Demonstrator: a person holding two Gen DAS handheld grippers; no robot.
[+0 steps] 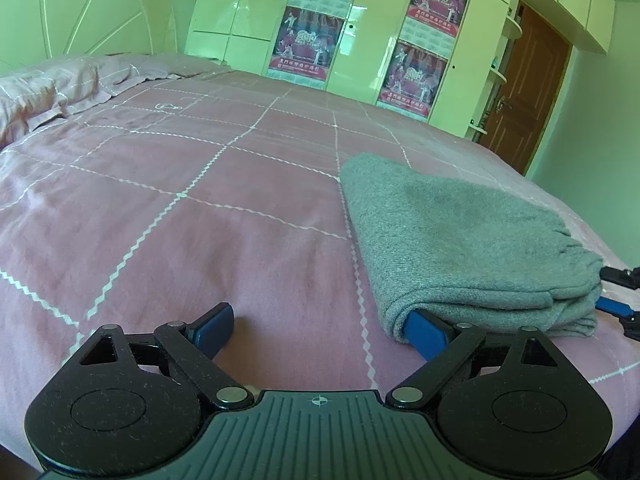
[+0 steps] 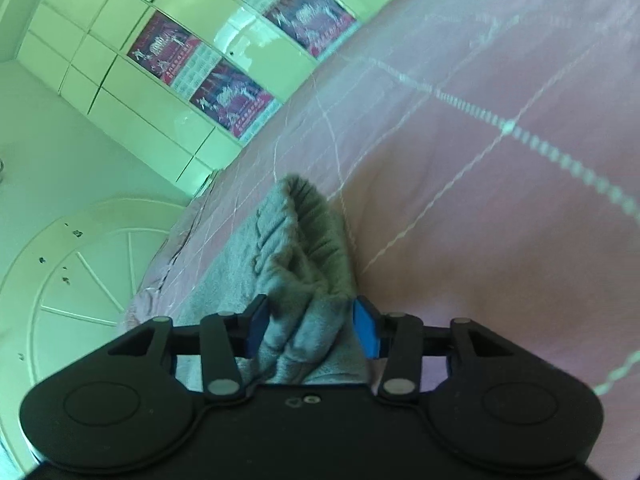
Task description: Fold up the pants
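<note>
folded pants (image 1: 460,240) lie on the bed (image 1: 200,200), wardrobe (image 1: 360,40) behind.

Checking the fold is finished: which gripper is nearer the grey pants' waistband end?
Right gripper: its jaws straddle the pants' gathered waistband. Left gripper sits at the opposite corner.

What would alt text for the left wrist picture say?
Folded grey pants lie on a pink checked bedspread. The left gripper stands wide open, one blue fingertip tucked under the pants' near edge. White wardrobes behind.
</note>
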